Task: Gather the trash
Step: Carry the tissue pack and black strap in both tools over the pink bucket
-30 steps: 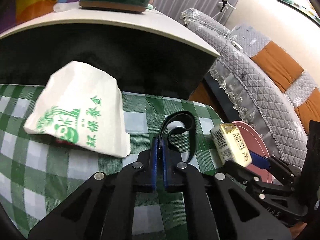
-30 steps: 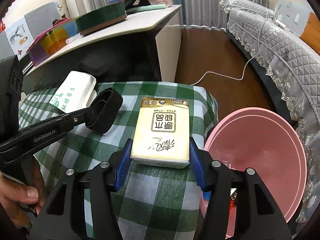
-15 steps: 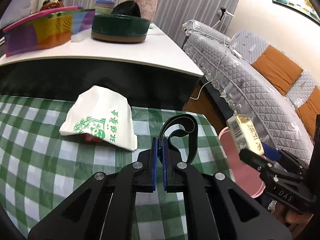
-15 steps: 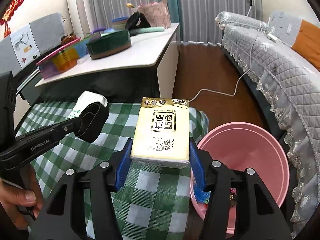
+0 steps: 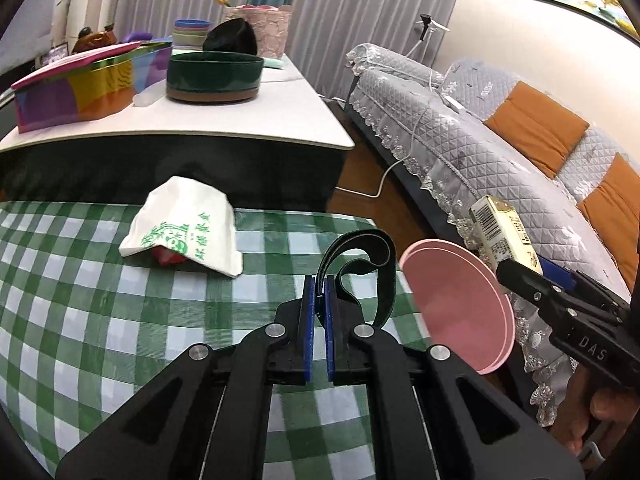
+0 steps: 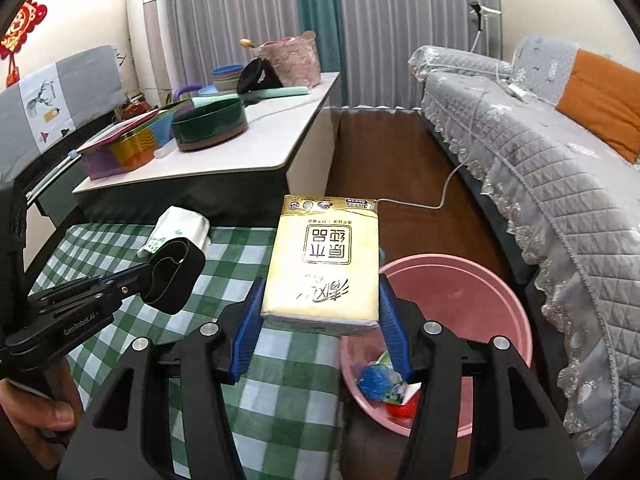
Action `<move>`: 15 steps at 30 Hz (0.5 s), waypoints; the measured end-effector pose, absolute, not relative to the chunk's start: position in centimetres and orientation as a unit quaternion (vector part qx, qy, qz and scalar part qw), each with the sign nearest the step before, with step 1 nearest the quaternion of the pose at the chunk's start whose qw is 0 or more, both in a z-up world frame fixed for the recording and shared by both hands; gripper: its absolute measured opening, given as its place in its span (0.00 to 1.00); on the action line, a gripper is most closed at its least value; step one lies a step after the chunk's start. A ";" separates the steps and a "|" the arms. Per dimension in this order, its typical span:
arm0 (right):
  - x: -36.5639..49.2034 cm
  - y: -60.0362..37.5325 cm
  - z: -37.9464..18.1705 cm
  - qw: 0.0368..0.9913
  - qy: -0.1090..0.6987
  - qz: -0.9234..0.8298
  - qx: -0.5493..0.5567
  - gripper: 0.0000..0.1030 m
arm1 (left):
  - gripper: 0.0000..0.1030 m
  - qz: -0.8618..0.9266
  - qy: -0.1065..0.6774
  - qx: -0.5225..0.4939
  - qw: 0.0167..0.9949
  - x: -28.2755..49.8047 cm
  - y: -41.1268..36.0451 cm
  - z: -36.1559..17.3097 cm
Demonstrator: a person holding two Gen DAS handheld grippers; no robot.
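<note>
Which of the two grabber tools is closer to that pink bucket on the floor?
The right. The right gripper, holding the yellow tissue pack, hangs at the pink bucket's near rim. The left gripper, clamping a black band, is over the checked tablecloth, farther off.

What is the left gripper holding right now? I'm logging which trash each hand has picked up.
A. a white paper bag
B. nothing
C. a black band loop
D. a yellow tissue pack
C: the left gripper is shut on the black band loop, seen pinched between its blue pads; the yellow tissue pack sits in the right gripper, and the white paper bag lies on the checked cloth.
</note>
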State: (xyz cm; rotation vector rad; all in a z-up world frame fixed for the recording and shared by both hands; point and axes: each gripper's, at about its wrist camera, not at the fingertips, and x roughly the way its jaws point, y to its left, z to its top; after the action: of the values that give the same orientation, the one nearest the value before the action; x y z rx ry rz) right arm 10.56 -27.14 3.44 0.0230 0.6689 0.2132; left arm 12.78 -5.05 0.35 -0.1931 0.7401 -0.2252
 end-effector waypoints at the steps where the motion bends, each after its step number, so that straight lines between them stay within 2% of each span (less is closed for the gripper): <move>1: 10.4 -27.7 3.5 0.939 0.327 0.100 0.014 0.53 | 0.04 -0.112 0.360 -0.094 0.921 12.8 -5.3 0.4; 15: 10.1 -31.8 3.2 0.942 0.329 0.058 0.030 0.53 | 0.04 -0.149 0.357 -0.089 0.918 12.9 -8.9 0.1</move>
State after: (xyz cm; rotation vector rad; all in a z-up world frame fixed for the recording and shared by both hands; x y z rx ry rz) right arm 10.14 -31.75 3.24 0.0603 0.6717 0.1189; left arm 12.89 -8.89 0.08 -0.1823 0.7335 -0.3067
